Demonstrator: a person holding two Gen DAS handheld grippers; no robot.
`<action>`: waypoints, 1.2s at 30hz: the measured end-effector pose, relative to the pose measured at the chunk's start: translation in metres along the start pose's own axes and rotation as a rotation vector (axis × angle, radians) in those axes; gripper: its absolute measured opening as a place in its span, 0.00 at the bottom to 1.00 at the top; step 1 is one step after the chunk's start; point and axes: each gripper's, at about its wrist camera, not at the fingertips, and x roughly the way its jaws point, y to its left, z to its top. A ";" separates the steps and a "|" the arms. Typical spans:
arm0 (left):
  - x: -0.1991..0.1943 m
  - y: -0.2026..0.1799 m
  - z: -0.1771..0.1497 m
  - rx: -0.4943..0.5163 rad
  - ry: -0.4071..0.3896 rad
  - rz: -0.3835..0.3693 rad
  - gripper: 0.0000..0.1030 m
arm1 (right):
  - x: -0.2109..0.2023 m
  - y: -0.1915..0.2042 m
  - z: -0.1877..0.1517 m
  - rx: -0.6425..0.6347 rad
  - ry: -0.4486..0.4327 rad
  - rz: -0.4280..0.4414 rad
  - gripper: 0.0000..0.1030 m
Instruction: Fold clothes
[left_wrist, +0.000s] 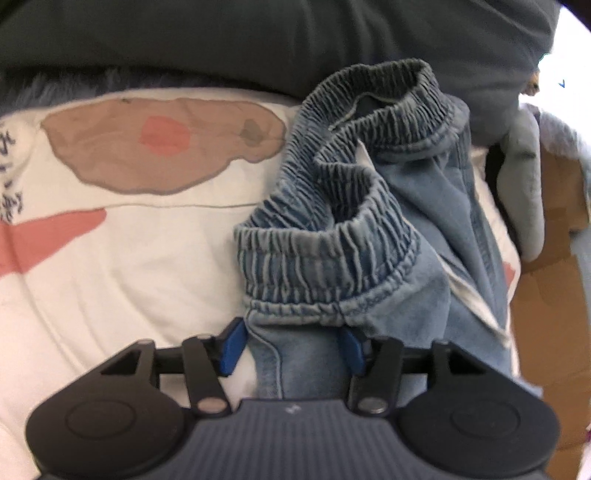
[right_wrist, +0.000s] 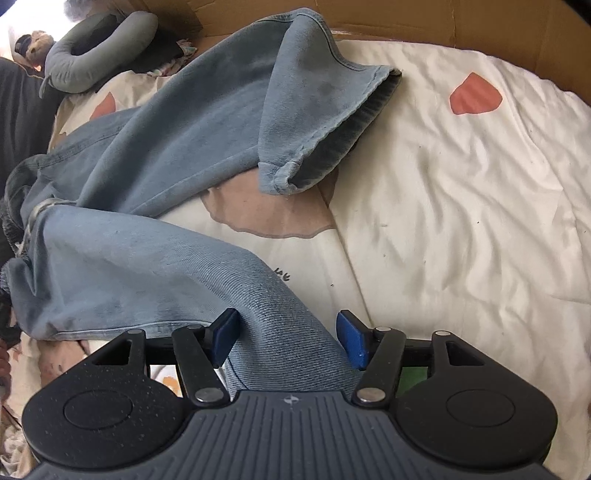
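Observation:
A pair of light blue jeans (right_wrist: 177, 155) lies across a white quilt. In the left wrist view the elastic waistband (left_wrist: 325, 254) stands bunched up right in front of my left gripper (left_wrist: 291, 349). Its blue pads (left_wrist: 232, 349) press on the denim just below the waistband. In the right wrist view one trouser leg runs from the left into my right gripper (right_wrist: 288, 338), which is shut on that leg, the cloth filling the gap between the pads (right_wrist: 351, 341). The other leg lies farther off, folded over, its hem (right_wrist: 332, 140) open toward the right.
The white quilt (right_wrist: 461, 206) carries pink and brown prints and is creased. A person's dark grey top (left_wrist: 258, 37) fills the far side of the left view. A grey neck pillow (right_wrist: 99, 48) lies at the top left. Brown cardboard (right_wrist: 406, 22) borders the quilt.

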 end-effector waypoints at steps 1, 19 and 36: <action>0.000 0.005 0.001 -0.039 0.004 -0.017 0.56 | 0.001 -0.001 0.000 0.000 0.000 -0.001 0.66; -0.042 -0.023 0.020 0.006 -0.031 -0.016 0.12 | -0.019 -0.009 -0.007 -0.015 -0.039 -0.003 0.67; -0.020 -0.049 0.034 0.161 0.089 0.002 0.47 | -0.022 -0.015 -0.013 -0.024 -0.038 0.002 0.67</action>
